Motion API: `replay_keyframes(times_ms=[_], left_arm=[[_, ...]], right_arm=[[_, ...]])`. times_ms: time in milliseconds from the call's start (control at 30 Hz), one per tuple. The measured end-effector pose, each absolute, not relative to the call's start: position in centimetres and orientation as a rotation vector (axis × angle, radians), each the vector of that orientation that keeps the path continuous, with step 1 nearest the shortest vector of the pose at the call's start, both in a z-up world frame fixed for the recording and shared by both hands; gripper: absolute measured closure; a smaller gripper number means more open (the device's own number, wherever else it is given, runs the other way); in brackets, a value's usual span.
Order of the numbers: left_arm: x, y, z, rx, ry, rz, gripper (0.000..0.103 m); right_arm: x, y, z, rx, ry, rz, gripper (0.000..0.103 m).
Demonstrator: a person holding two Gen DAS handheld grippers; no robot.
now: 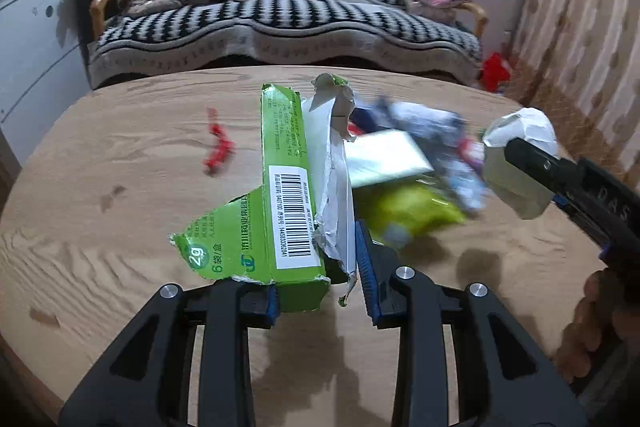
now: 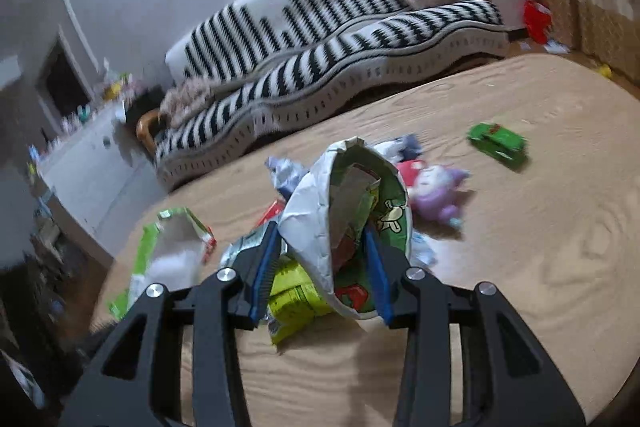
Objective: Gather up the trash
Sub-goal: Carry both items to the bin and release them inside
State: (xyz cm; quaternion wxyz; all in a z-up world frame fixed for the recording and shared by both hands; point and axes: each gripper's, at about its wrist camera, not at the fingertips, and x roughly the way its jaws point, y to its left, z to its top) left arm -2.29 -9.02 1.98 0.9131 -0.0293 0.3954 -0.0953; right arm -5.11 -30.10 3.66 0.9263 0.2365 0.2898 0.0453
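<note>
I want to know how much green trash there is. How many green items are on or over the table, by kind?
Torn green carton in the left tongs: 1
Small green box: 1
Yellow-green wrapper: 1
Total: 3

Wood-grain table (image 1: 120,155): red scrap (image 1: 218,147), trash pile (image 1: 408,187) at ctr, green pack (image 2: 498,143), purple toy (image 2: 438,193).

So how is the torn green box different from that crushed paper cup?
The green box is long, flat-sided and ripped open, with a barcode; the paper cup is rounded and squashed, white outside. The left gripper holds the box, the right gripper the cup. Both are held trash.
</note>
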Motion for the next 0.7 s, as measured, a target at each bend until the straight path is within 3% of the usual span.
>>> replay_keyframes(times_ms=[267,467,700], left_arm=[[-11.6,-24.9,3.0,0.036,0.915,-0.651,0.072],[-18.5,-37.2,-2.1,0.178,1.127,-0.923,0.072],[-22.5,-42.9,-7.1,0.34,1.252,-0.966,0.073]], right_arm=[[-22.3,-44.7,4.2,0.573,0.551,-0.186,0.062],[-33.7,-52.9,-1.3,0.673,0.677,-0.407,0.062],[-39.7,-55.8,-7.8,0.802,0.764,-0.454,0.062]])
